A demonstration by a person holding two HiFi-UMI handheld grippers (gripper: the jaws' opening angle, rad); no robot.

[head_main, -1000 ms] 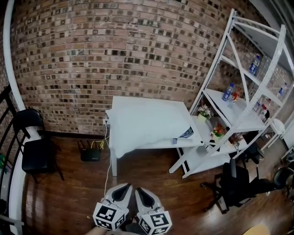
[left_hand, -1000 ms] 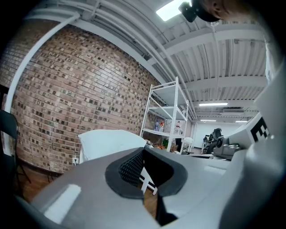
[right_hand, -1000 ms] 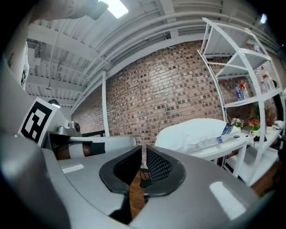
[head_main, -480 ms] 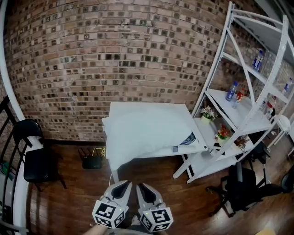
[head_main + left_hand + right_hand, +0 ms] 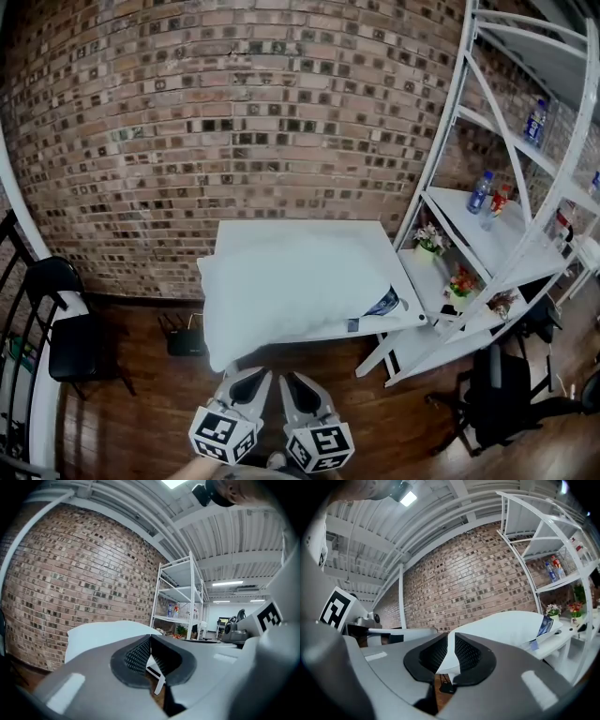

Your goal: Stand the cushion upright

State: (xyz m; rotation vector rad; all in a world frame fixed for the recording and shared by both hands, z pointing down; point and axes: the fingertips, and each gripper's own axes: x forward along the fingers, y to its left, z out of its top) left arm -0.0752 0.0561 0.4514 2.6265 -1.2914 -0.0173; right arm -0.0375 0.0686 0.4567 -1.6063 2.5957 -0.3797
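- The plump white fabric cushion (image 5: 291, 291) lies flat on the white rectangular tabletop (image 5: 300, 232). Its near-left corner overhangs the edge, and it is not yet upright.
- The left claw (image 5: 255, 377) is pressed fully together and holds nothing.
- The right claw (image 5: 291, 379) stands a slit apart, also empty.
- Both claws sit side by side, level and aimed at the cushion but well short of it, probably lined up for a two-sided lift.

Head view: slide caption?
Left gripper and right gripper side by side before a white cushion lying flat on a table by a brick wall, shelf rack at right.
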